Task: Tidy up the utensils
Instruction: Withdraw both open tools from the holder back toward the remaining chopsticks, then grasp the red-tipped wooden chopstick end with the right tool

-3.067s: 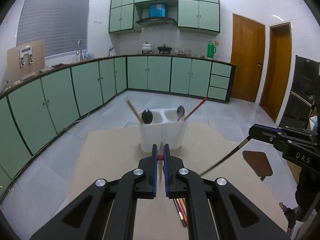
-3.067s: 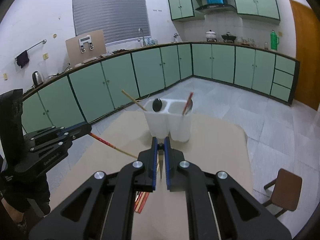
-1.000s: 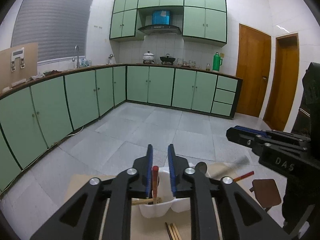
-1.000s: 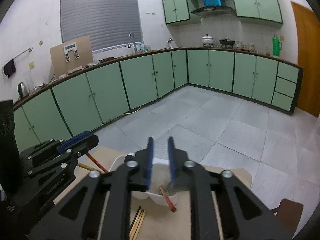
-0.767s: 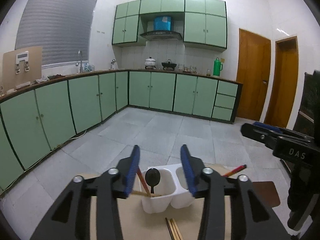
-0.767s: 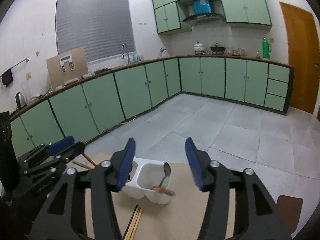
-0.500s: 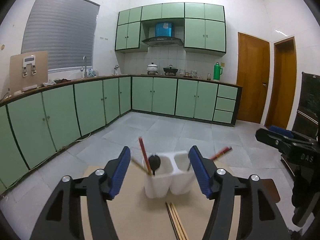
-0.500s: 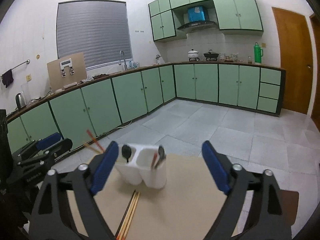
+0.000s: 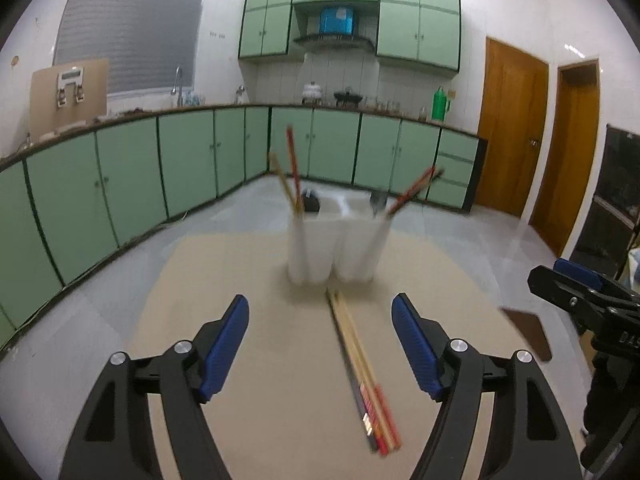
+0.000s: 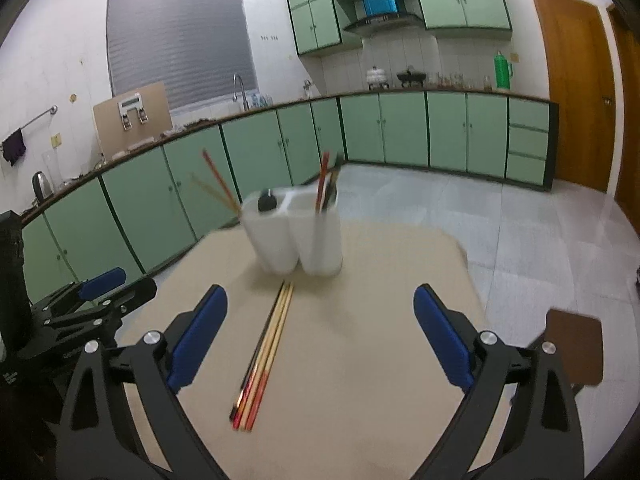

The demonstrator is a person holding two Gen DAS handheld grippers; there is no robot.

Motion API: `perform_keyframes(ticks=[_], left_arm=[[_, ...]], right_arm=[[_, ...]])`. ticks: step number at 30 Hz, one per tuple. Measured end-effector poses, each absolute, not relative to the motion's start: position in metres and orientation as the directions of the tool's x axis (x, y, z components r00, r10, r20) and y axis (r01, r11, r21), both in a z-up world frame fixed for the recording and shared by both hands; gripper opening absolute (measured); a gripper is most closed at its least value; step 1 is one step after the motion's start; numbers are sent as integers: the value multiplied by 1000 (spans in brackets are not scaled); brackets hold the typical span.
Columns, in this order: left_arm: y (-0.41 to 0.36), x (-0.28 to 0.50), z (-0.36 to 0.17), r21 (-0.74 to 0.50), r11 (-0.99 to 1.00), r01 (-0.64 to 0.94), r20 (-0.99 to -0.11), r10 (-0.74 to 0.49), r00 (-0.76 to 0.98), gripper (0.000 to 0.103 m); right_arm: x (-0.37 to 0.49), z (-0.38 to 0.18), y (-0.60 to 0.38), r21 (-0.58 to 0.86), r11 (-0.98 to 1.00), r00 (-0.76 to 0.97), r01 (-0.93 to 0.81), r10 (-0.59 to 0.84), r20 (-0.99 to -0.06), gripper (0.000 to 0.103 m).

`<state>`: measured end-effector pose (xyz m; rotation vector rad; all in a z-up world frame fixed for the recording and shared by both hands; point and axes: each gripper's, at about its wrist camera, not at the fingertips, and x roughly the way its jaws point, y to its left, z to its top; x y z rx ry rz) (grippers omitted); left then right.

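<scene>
Green-cabinet kitchen, tan desk (image 9: 224, 280) with loose chopsticks (image 9: 362, 364) before a white holder (image 9: 334, 246).
Left gripper (image 9: 320, 344) and right gripper (image 10: 320, 336) both hover empty, jaws opening wide; chopsticks lie on the desk between each pair of fingers, untouched, holder beyond.

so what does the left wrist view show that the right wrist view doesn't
Only the left wrist view shows the second wooden door at the far right and the right hand-held gripper seen from the side.

Only the right wrist view shows the towel rail, the kettle and the left hand-held gripper seen from the side.

Both share the white two-compartment holder with chopsticks and spoons standing in it, the loose chopsticks lying on the table, and the green cabinets. Each view's own jaws are opening, nothing between them.
</scene>
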<state>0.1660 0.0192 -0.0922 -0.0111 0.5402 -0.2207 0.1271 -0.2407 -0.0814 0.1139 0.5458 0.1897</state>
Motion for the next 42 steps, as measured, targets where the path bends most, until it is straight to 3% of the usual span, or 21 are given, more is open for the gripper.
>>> perform_keyframes(ticks=[12,22,28,42], left_arm=[[37,147,-159,-33,988,149,-639,-136,757,73],[47,144,-178,-27,991,132,-679,-115,725,73],[50,143,-181,-28,991,128,-688,-112,717,73],[47,143,-185,-38,990,133,-698,-122,706,74]], right_arm=[[114,-162,-208,159,980,727,-118,194,-658,91],[116,-197,-190,142,978,640,-155,209,-739,71],[120,-205,-177,130,975,607,-181,215,-765,63],[122,-206,-182,64,984,606,-165,152,-780,57]])
